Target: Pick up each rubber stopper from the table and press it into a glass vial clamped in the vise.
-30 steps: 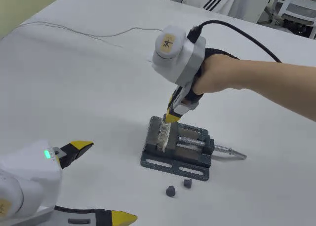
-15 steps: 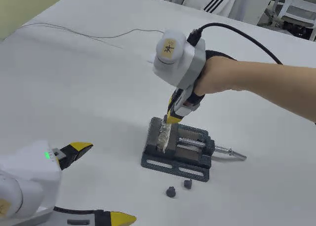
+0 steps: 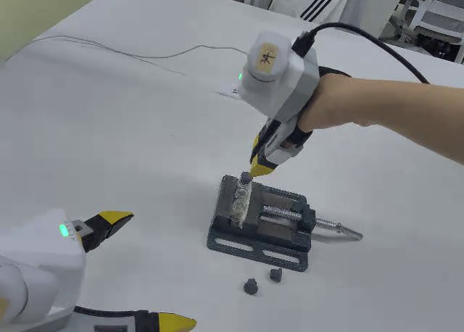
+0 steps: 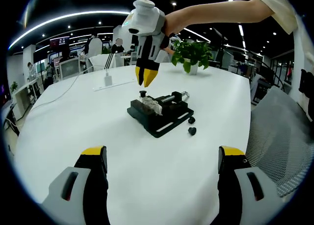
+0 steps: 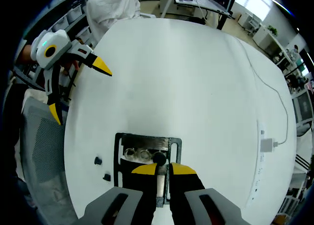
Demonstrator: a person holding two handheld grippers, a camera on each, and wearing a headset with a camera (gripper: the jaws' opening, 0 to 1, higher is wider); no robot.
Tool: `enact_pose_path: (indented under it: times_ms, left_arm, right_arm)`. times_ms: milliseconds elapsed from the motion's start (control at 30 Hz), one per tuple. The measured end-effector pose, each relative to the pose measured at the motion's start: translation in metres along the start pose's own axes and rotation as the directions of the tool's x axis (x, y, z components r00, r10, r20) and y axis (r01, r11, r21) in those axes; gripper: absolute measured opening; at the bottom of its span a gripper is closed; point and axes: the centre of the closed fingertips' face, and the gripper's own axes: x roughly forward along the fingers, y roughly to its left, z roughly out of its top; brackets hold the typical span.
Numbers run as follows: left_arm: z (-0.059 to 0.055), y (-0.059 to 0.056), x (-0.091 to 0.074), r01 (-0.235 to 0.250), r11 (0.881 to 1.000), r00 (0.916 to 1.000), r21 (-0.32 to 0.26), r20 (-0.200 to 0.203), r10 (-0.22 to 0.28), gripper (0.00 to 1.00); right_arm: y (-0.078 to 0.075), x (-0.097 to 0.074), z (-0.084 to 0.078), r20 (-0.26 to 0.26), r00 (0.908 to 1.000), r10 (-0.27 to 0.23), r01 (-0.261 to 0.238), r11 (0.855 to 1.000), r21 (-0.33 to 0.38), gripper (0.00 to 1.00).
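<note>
A grey vise (image 3: 281,235) (image 4: 164,116) (image 5: 119,151) holds clear glass vials (image 3: 240,199) (image 4: 149,103) (image 5: 137,154). One dark rubber stopper (image 3: 246,178) (image 4: 143,94) (image 5: 159,157) sits on a vial's top. My right gripper (image 3: 259,168) (image 4: 146,77) (image 5: 164,168) hovers just above that stopper, apart from it, shut with nothing held. Two loose stoppers (image 3: 251,286) (image 3: 275,275) (image 4: 192,130) (image 5: 98,160) lie on the table in front of the vise. My left gripper (image 3: 145,269) (image 4: 162,152) (image 5: 78,90) stands wide open near the front left, away from the vise.
A thin cable (image 3: 145,53) runs across the far side of the white table (image 3: 109,129), with a white plug (image 3: 230,93) behind the right gripper. A potted plant (image 4: 191,55) stands at the far edge. A mesh chair (image 4: 279,131) stands beside the table.
My right gripper has lifted up and slightly right off the vial, leaving the stopper on the vial's top. The left gripper has stayed where it was.
</note>
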Motion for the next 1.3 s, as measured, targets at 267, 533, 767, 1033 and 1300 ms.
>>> enact_pose_path:
  times_ms: [267, 533, 767, 1033, 1300]
  left_arm:
    - [0.000, 0.001, 0.003, 0.003, 1.000, 1.0000, -0.003, -0.003, -0.003, 0.93]
    - [0.000, 0.000, 0.007, 0.012, 1.000, 0.9999, -0.004, -0.009, -0.012, 0.93]
    - [-0.004, 0.000, 0.008, 0.014, 1.000, 0.9998, -0.011, -0.016, -0.014, 0.93]
    - [-0.007, 0.000, 0.008, 0.015, 1.000, 0.9996, -0.015, -0.024, -0.015, 0.92]
    - [-0.004, 0.000, 0.012, 0.018, 1.000, 0.9997, -0.020, -0.015, -0.018, 0.92]
  right_arm:
    - [0.006, 0.004, 0.002, 0.024, 0.9991, 0.035, -0.036, 0.999, 0.026, 0.01]
    - [0.010, 0.006, 0.004, 0.045, 0.9973, 0.058, -0.059, 0.997, 0.041, 0.00]
    - [0.012, 0.008, 0.006, 0.057, 0.9960, 0.069, -0.072, 0.996, 0.050, 0.00]
    - [0.009, 0.011, 0.006, 0.051, 0.9957, 0.078, -0.080, 0.996, 0.045, 0.00]
    - [0.005, 0.013, 0.005, 0.036, 0.9965, 0.076, -0.078, 0.995, 0.057, 0.00]
